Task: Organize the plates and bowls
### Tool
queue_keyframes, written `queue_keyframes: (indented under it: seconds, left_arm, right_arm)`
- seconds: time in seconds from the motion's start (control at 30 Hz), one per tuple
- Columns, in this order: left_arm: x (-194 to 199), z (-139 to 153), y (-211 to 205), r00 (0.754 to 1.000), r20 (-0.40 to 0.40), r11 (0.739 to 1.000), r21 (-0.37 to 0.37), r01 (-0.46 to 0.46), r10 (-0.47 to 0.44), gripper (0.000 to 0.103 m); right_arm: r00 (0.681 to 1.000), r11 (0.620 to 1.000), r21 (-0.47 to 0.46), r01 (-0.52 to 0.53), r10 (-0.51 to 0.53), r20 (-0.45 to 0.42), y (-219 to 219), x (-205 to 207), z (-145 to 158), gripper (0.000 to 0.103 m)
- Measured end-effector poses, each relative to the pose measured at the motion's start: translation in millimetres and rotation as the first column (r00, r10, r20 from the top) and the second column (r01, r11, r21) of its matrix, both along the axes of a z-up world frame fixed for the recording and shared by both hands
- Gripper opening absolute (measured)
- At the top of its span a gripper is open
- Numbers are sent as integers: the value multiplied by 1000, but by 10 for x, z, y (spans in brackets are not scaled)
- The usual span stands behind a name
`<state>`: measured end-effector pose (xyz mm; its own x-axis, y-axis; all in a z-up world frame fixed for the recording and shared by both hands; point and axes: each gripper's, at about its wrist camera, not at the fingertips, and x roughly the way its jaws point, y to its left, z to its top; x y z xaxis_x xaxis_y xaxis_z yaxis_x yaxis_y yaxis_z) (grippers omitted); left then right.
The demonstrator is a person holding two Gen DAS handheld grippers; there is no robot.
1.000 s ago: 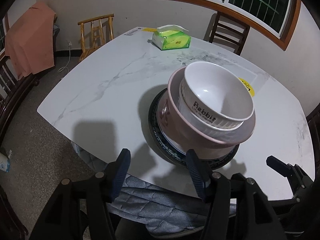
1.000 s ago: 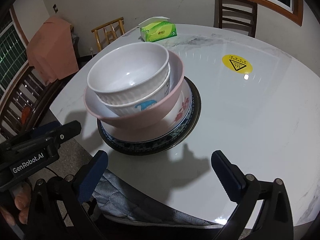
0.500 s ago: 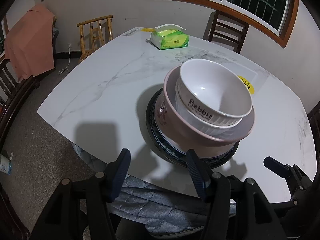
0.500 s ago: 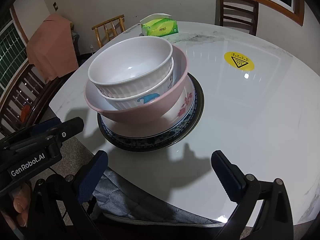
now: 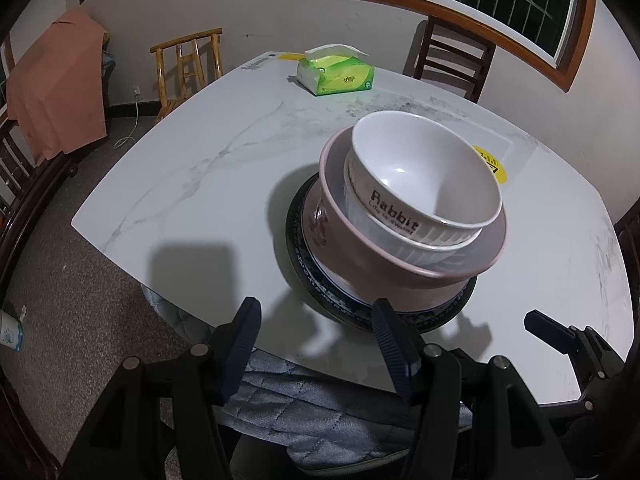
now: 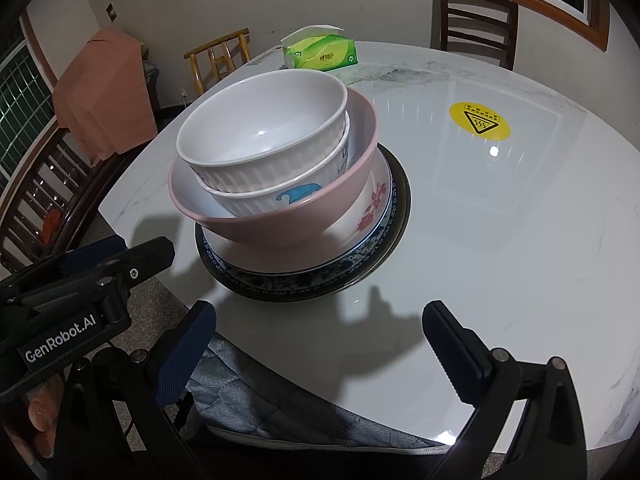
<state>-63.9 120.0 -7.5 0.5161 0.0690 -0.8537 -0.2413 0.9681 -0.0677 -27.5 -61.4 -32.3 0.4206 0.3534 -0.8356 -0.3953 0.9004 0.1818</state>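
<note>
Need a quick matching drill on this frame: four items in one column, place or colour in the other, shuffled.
Items:
1. Rabbit bowl
2. pink bowl
3. tissue box
4. sticker

Descriptions:
A. green, far edge of the table
B. yellow, flat on the table
C. top of the stack
D. under the white bowls, on the plates

Pairs: 1-C, 2-D, 3-A, 4-B

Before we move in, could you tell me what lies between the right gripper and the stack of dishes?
Only bare marble table, in the right wrist view: the open right gripper hovers at the near edge, short of the stack of dishes.
</note>
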Motion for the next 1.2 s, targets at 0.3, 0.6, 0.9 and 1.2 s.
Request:
queue_keyframes:
  seconds: [0.3,0.6,0.9,1.2]
  left_arm:
    - [15,-21,-1,1000,-7,1000,3,1,-1,59]
    - [25,-32,-5,1000,-12,1000,3,0,0,59]
    - [49,-37,-24,1000,-17,1000,10,7,-7,59]
    - [83,-50,-33,1000,-24,1000,14,9,-9,59]
  right_arm:
    - [1000,1000,2,4,-4,-6,0,-10,-24,102]
    - [1000,1000,3,1,-1,-17,6,-7,-52,102]
    - [1000,1000,7,2,-2,-27,3,10,-75,102]
    - [999,1000,5,-6,6,-38,22,29,-96,102]
